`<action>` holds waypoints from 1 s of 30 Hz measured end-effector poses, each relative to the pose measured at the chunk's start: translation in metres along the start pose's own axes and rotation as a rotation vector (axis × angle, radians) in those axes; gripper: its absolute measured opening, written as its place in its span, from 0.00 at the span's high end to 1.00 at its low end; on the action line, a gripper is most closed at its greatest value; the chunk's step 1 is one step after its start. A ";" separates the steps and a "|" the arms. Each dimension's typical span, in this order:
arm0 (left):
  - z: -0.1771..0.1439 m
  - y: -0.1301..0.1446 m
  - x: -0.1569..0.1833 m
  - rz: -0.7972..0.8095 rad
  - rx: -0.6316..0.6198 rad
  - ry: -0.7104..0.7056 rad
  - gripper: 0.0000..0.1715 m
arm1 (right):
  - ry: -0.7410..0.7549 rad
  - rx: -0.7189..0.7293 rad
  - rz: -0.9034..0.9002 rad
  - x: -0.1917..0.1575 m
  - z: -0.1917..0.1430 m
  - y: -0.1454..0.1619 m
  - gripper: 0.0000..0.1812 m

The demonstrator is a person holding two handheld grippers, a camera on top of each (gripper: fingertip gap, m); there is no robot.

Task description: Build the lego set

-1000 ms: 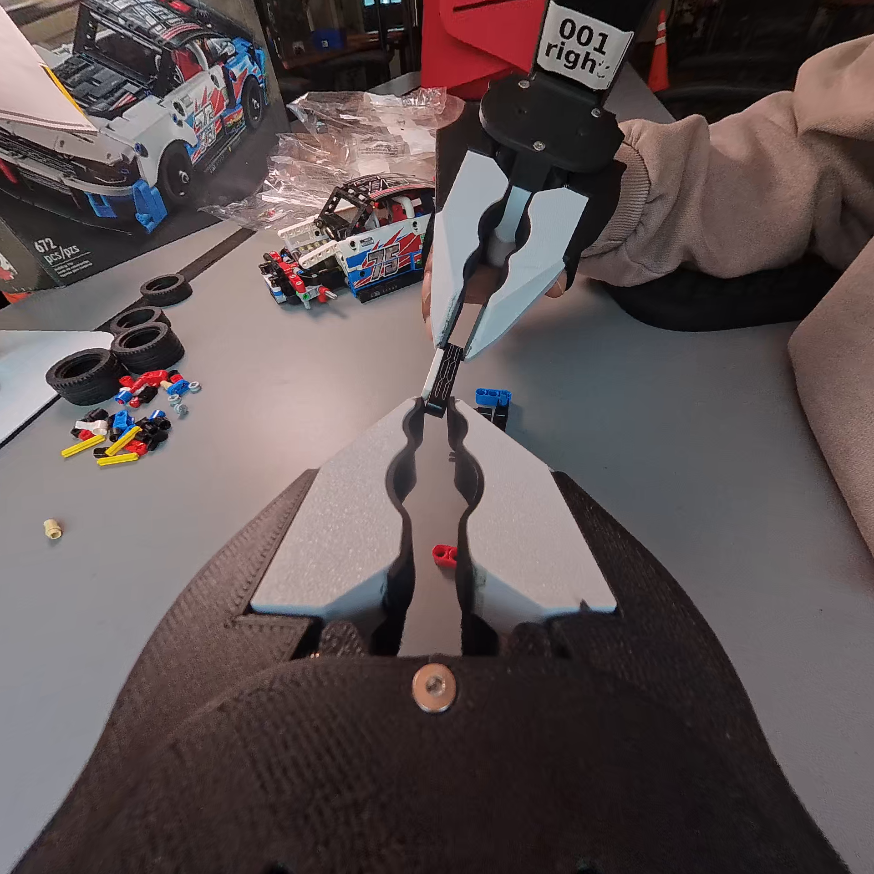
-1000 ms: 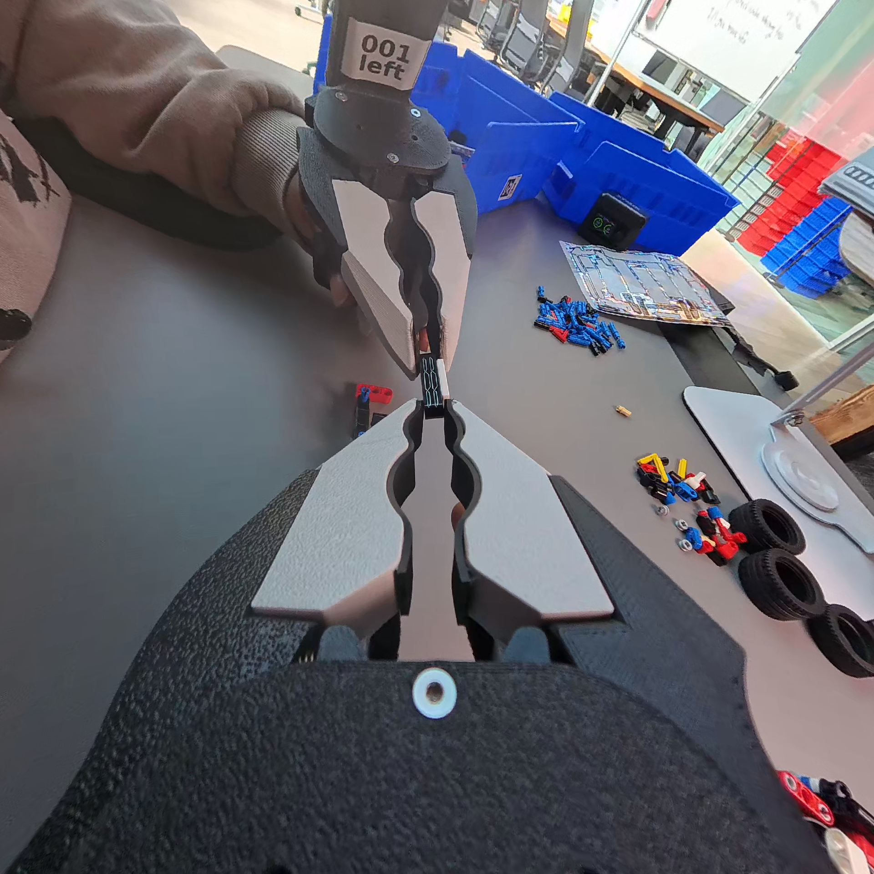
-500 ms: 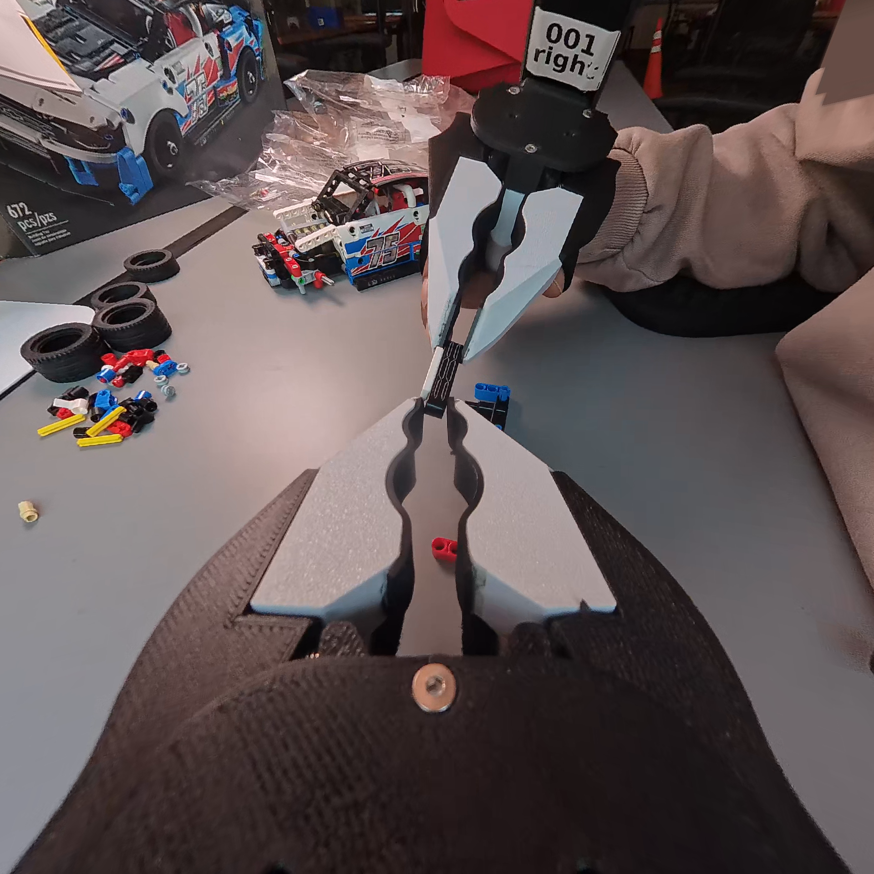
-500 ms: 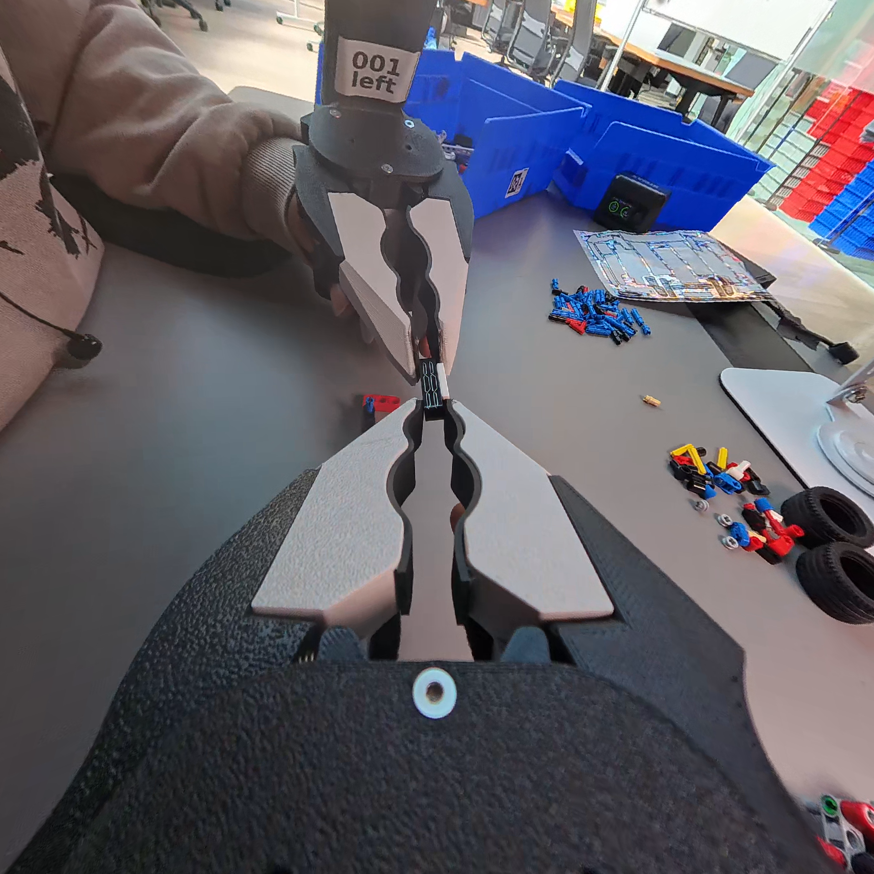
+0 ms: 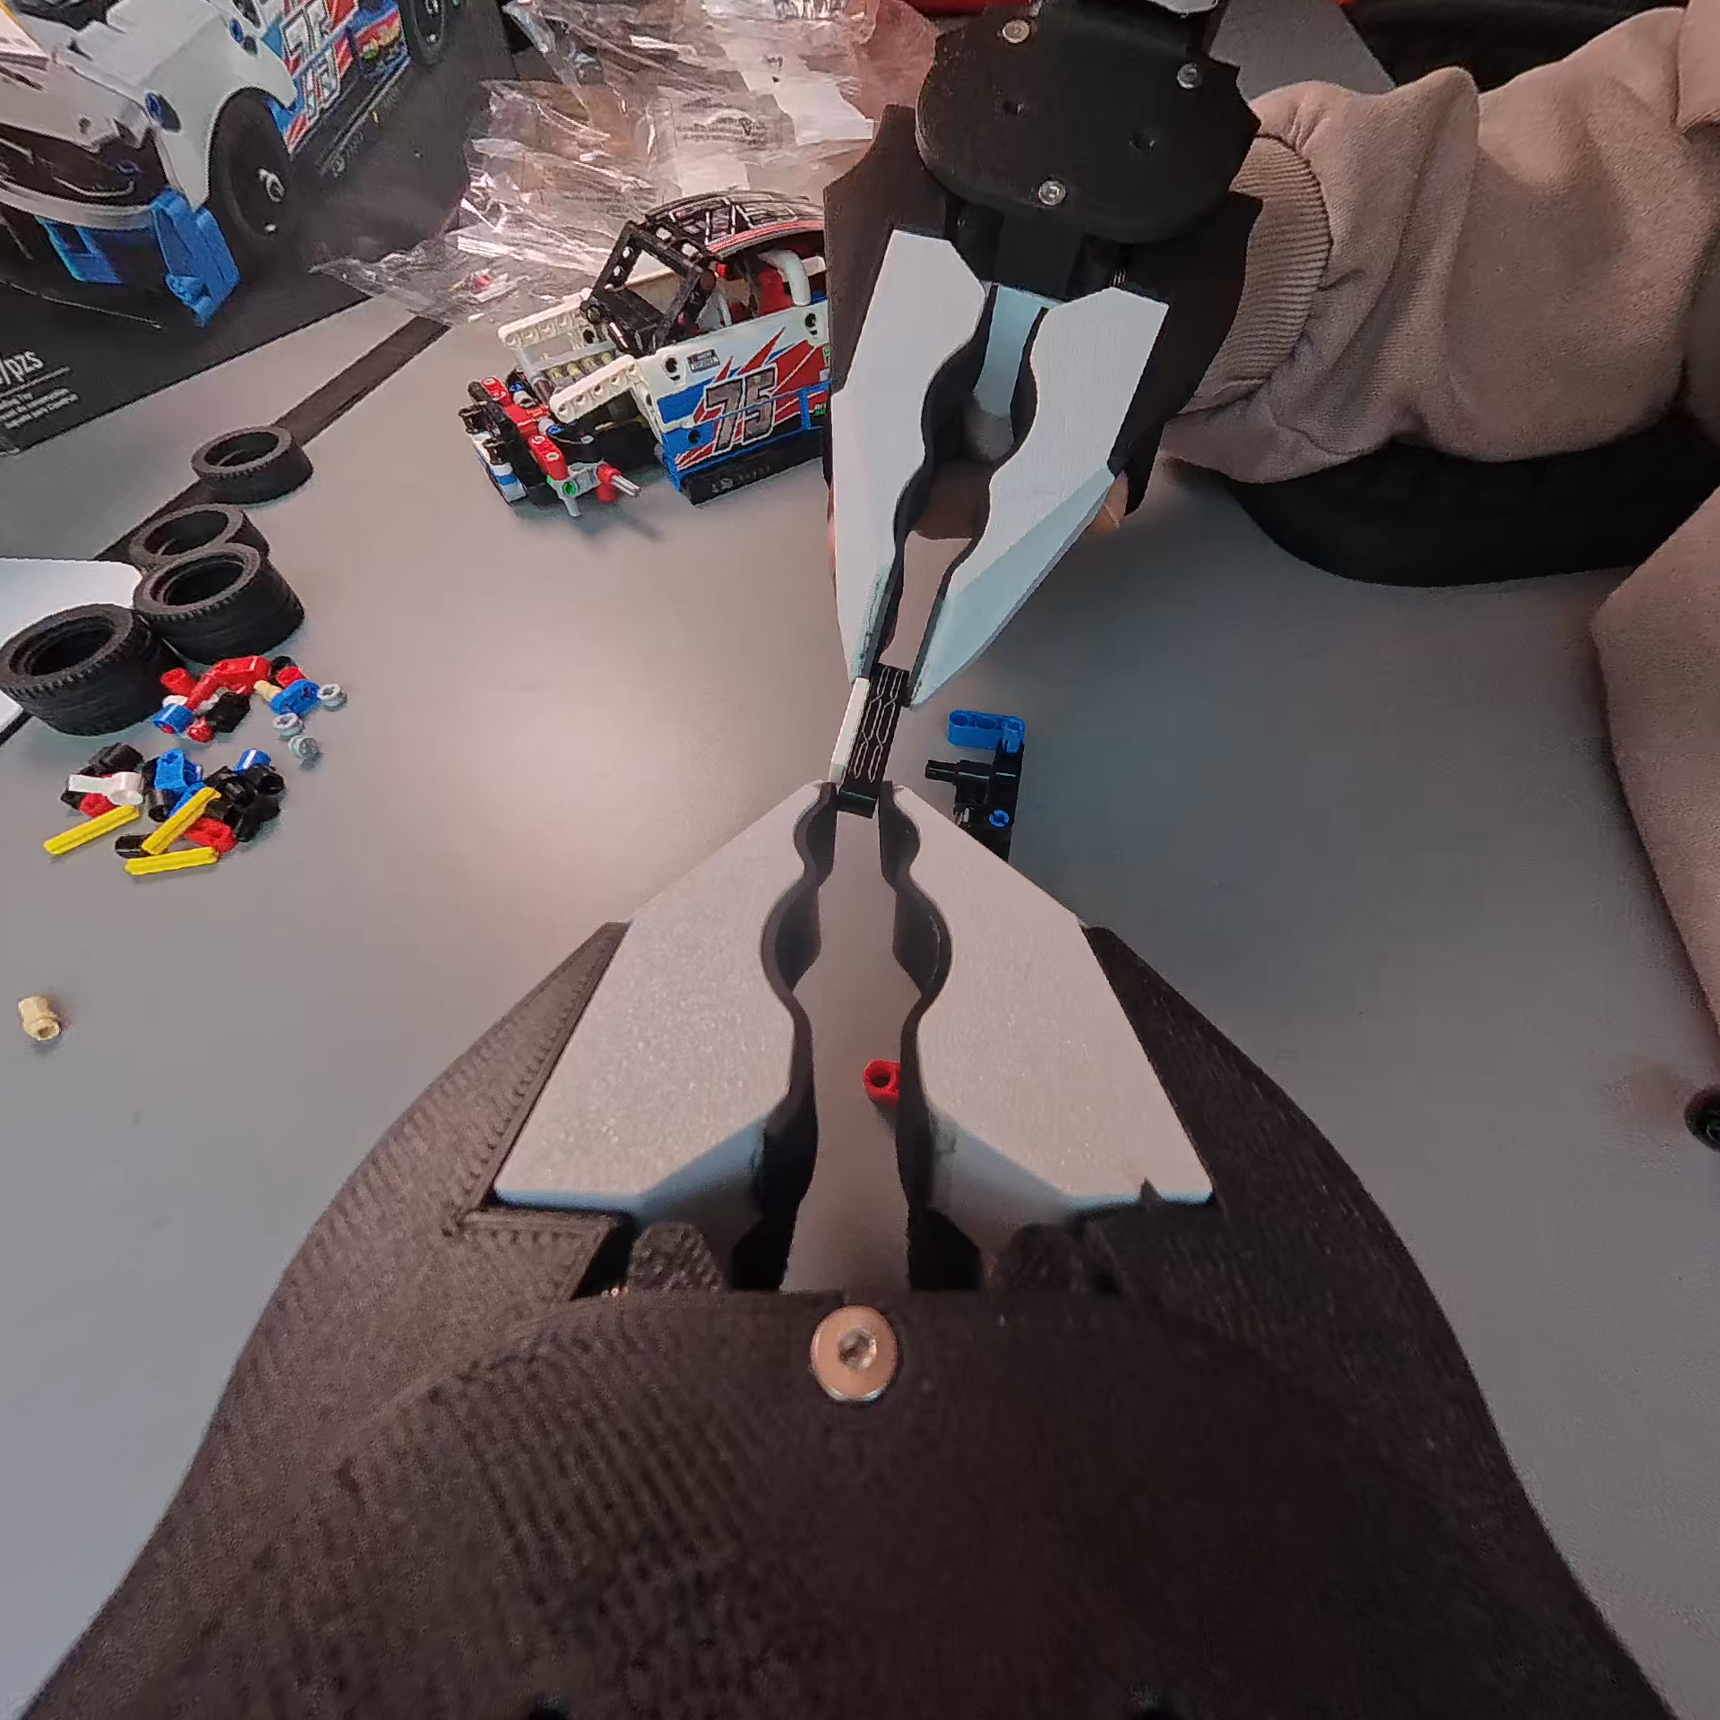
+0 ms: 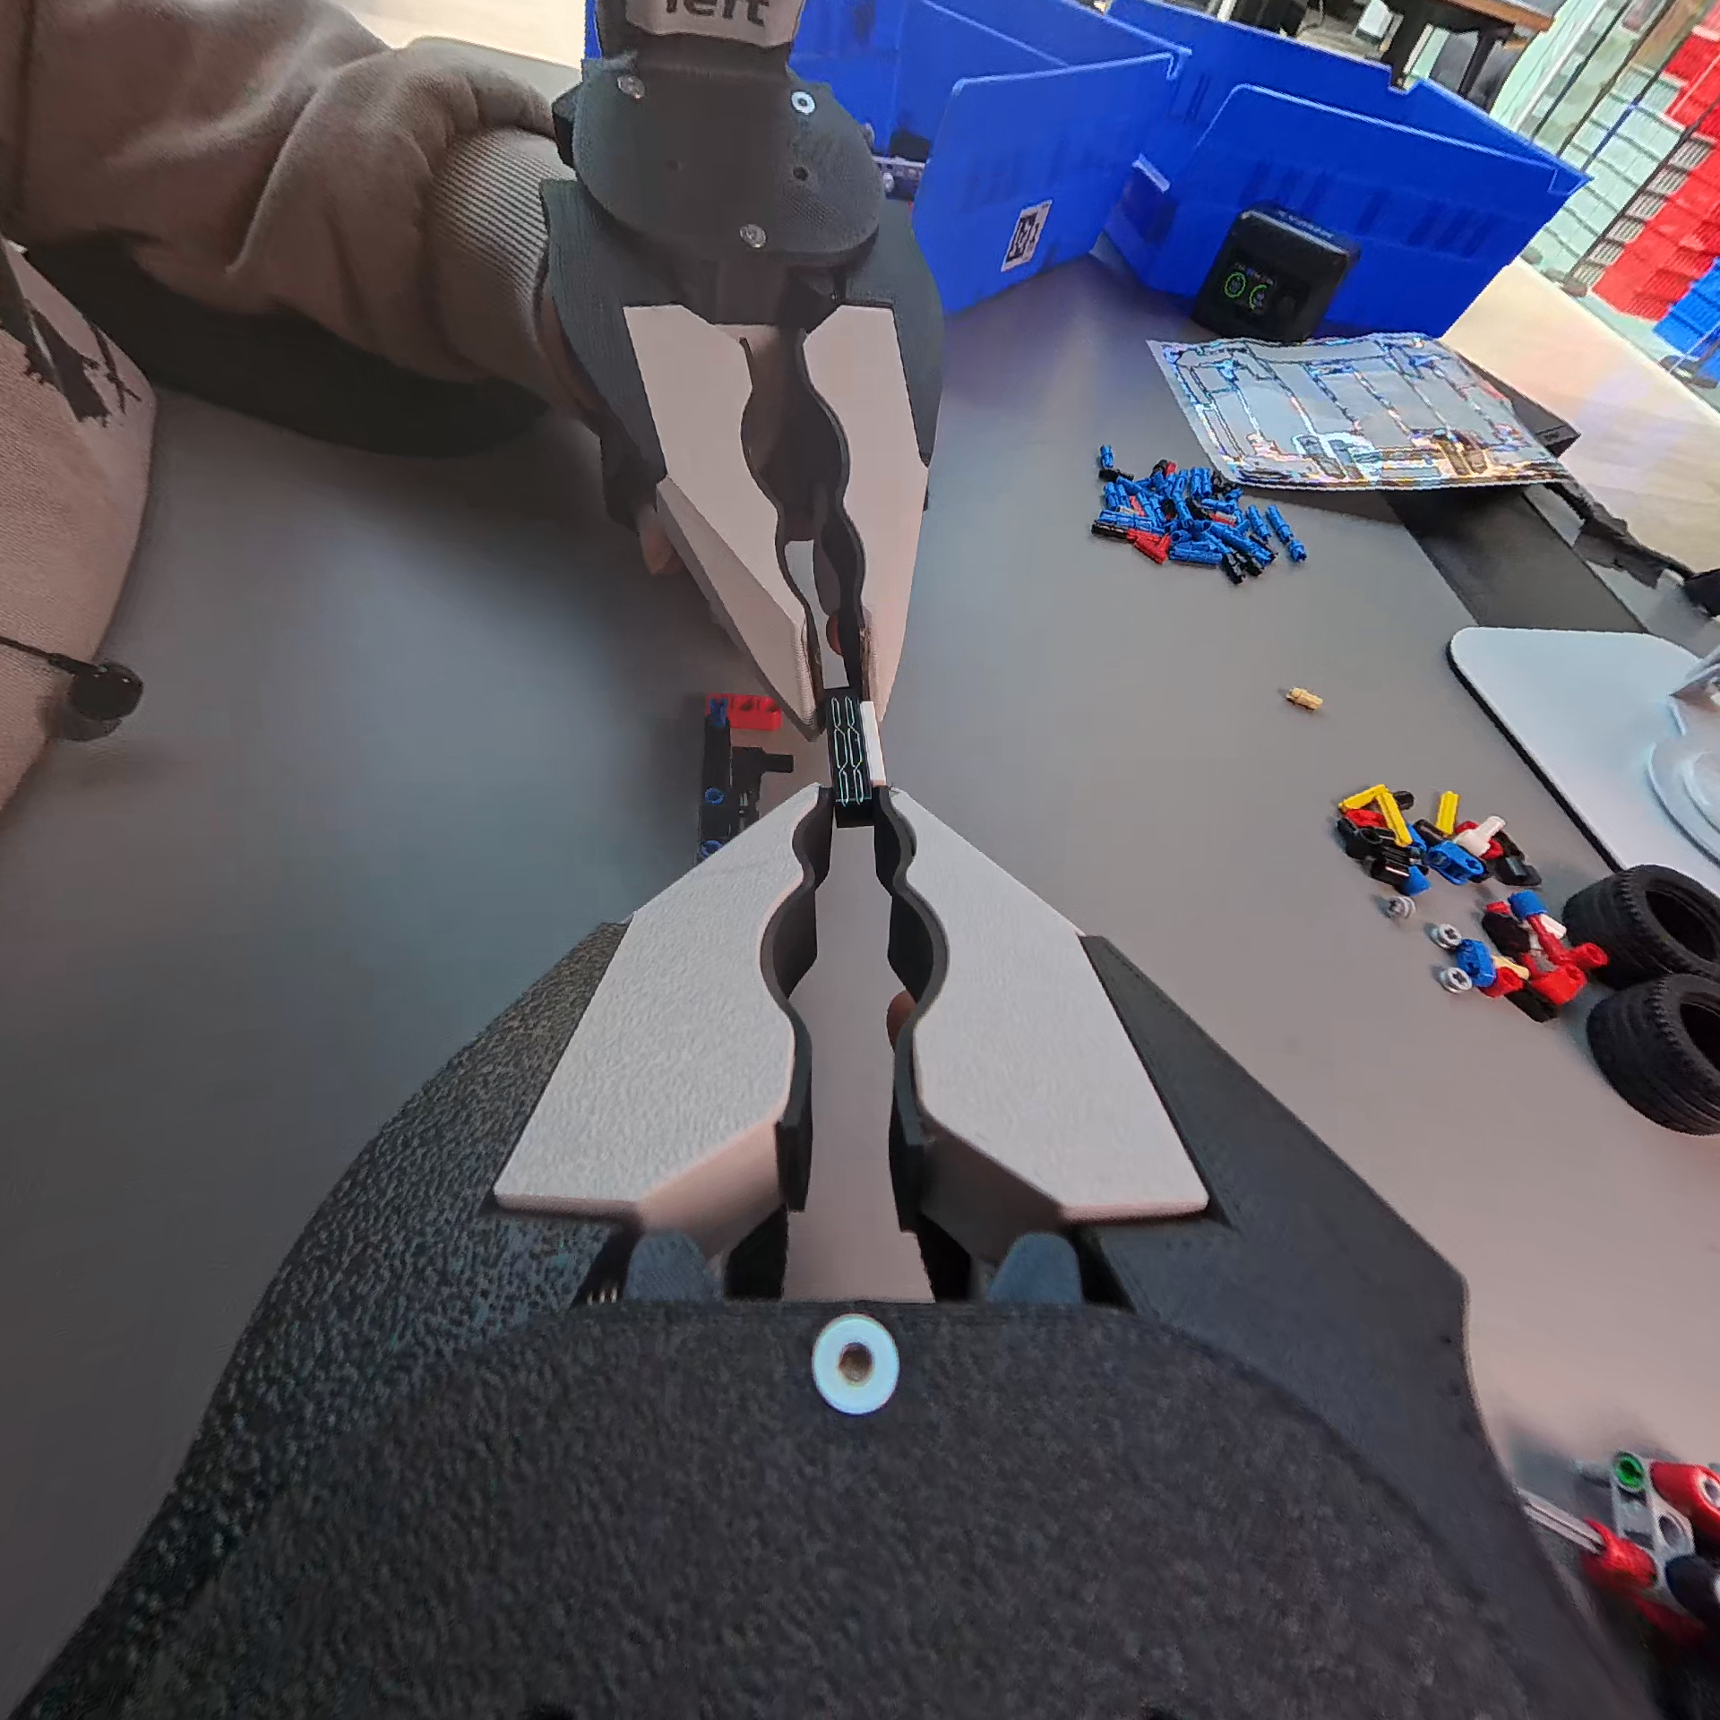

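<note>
In the left wrist view, the part-built car (image 5: 689,372) stands on the table (image 5: 558,651), plastic bags (image 5: 633,121) behind it. Tyres (image 5: 149,614) lie far left (loose pieces (image 5: 186,763) just before them).

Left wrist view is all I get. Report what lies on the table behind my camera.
Observer: A pile of small blue pins, mixed with a few red and black ones, lies on the table.
Operator: Go on. Name what is past them.
Observer: A shiny sticker sheet lies flat just beyond the pile.
Operator: Now farther back.
Observer: Big blue bins stand in a row behind the sheet.
</note>
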State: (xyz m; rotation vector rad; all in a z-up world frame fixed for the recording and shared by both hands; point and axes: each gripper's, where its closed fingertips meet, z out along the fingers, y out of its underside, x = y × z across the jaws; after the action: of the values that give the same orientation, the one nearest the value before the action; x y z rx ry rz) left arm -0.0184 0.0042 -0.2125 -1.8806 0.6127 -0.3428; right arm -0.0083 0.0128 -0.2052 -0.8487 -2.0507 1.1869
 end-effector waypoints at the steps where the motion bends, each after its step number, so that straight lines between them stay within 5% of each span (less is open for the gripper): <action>1: 0.001 0.000 0.000 0.002 -0.001 -0.001 0.96 | 0.000 -0.005 0.002 0.000 0.000 0.001 0.97; 8: 0.001 0.004 0.002 -0.024 -0.023 0.029 0.94 | -0.025 -0.029 0.015 -0.002 0.002 0.006 0.97; 16: -0.003 0.014 0.013 -0.033 -0.089 0.122 0.71 | -0.046 -0.044 0.011 -0.001 0.003 0.013 0.97; 30: 0.006 0.021 0.015 0.076 -0.162 0.111 0.80 | -0.202 -0.099 -0.018 -0.005 0.012 0.024 0.97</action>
State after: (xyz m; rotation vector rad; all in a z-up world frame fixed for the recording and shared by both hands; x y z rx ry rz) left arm -0.0081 -0.0057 -0.2353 -1.9963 0.8053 -0.3593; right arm -0.0091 0.0122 -0.2328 -0.7808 -2.2910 1.2124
